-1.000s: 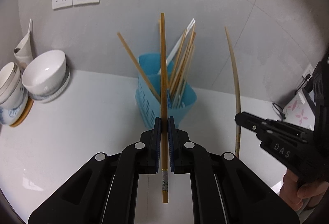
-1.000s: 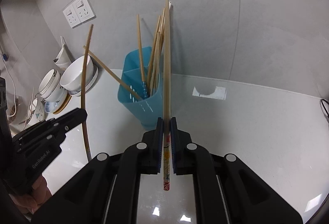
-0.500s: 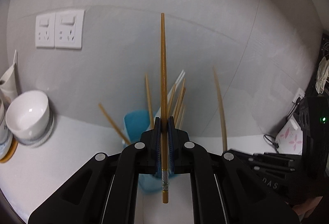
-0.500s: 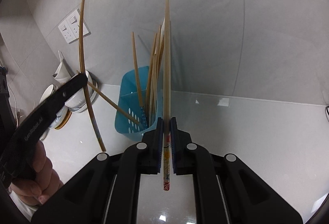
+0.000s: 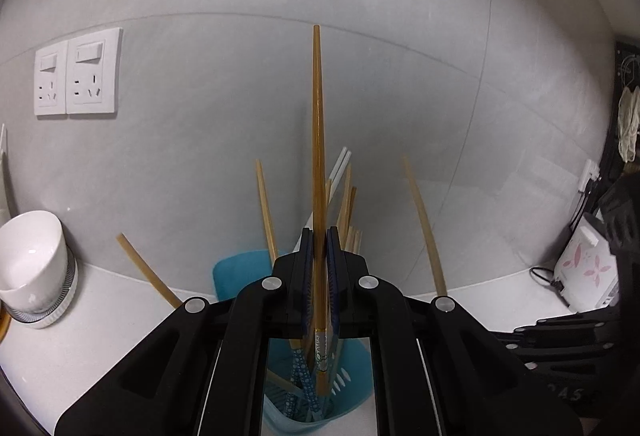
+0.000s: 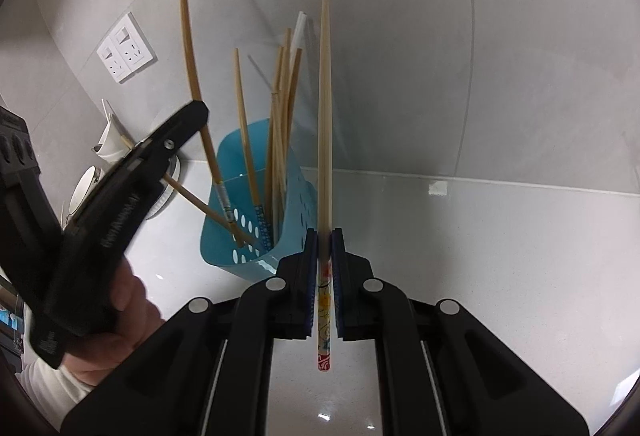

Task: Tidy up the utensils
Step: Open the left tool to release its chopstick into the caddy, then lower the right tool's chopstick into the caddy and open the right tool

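Observation:
A blue perforated utensil holder (image 6: 256, 232) stands on the white counter by the wall and holds several wooden chopsticks (image 6: 280, 107). My left gripper (image 5: 318, 236) is shut on a brown chopstick (image 5: 318, 139), held upright right above the holder (image 5: 352, 388), its lower end just over the opening. The left gripper also shows in the right wrist view (image 6: 200, 111) with that chopstick (image 6: 188, 35). My right gripper (image 6: 324, 236) is shut on a pale chopstick (image 6: 325, 95) with a patterned end, just right of the holder.
White bowls (image 5: 32, 264) are stacked at the left by the wall, below two wall sockets (image 5: 76, 75). A white box with a pink pattern (image 5: 588, 272) and cables sit at the far right. The counter stretches away to the right of the holder (image 6: 500, 236).
My left gripper has moved over the holder and lowered its chopstick's end toward the opening. My right gripper has risen a little and come closer to the holder's right side.

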Tool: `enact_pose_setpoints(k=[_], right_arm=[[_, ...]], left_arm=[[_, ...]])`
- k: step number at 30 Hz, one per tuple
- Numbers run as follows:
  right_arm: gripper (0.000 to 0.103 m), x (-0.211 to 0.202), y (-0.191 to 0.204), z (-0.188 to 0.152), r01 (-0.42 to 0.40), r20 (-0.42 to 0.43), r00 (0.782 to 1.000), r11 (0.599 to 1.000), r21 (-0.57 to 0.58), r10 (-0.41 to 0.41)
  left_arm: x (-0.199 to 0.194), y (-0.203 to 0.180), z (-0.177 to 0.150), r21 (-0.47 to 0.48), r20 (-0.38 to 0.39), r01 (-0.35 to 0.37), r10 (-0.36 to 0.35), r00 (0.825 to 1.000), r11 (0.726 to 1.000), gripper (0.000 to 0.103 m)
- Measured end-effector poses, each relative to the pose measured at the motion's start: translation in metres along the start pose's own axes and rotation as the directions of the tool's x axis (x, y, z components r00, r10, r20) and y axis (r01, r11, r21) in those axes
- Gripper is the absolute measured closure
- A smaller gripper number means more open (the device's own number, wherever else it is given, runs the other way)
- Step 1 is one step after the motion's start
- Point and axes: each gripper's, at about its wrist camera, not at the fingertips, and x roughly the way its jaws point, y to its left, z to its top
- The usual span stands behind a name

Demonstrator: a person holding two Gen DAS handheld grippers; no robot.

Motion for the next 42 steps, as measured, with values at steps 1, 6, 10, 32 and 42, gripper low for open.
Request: enact_pose_setpoints(k=[1, 6, 10, 32, 42], right_arm=[[0.097, 0.001, 0.0, 0.0, 0.0, -0.002, 1.0, 1.0, 0.001, 0.0], [0.097, 0.004, -0.004, -0.001, 0.001, -0.011, 1.0, 1.0, 0.008, -0.001], [0.097, 0.005, -0.005, -0.002, -0.001, -0.015, 1.0, 1.0, 0.011, 0.001], [0.097, -0.014, 0.003, 0.003, -0.03, 0.064, 0.997, 1.0, -0.002, 0.03], [0.097, -0.013, 0.033, 0.031, -0.186, 0.21, 0.959, 0.982, -0.032, 0.189]], left_arm=[[0.003, 0.0, -0.003, 0.003, -0.005, -0.001, 0.001, 1.0, 1.0, 0.097], [0.015, -0.004, -0.025, 0.041, -0.04, -0.018, 0.02, 0.999, 0.999, 0.097], [0.021, -0.003, -0.032, 0.043, -0.066, -0.032, 0.034, 0.997, 0.999, 0.097], [-0.021, -0.004, -0.029, 0.05, -0.262, -0.132, 0.141, 0.955, 0.99, 0.024], [-0.044, 0.025, -0.035, 0.032, -0.347, -0.201, 0.199, 0.916, 0.979, 0.006]])
